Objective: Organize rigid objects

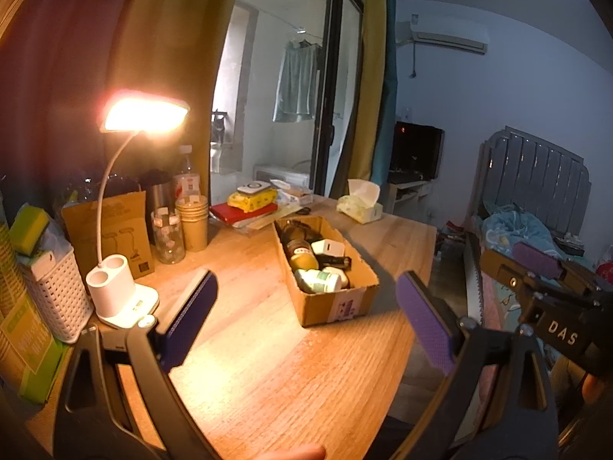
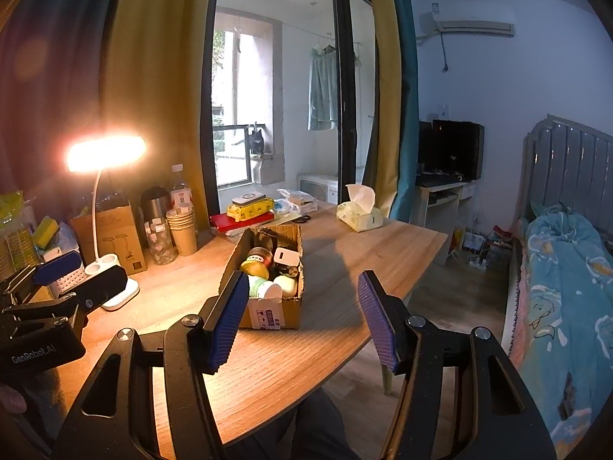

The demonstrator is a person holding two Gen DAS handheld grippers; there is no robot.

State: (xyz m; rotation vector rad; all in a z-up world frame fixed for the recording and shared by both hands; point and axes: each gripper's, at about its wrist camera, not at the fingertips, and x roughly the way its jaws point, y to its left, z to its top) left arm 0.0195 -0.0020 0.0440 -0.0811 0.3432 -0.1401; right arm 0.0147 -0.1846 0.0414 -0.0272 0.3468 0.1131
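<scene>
Both the left gripper and right gripper stand apart and empty at lower frame, aimed at the cardboard box at centre, where jars and bottles are already collected.

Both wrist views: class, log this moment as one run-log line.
left gripper: open, empty | right gripper: open, empty | cardboard box: on table, filled with small containers | desk lamp: lit

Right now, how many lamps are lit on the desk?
1: the white lamp on the desk's left side, beside the basket. None seems hidden.
</scene>
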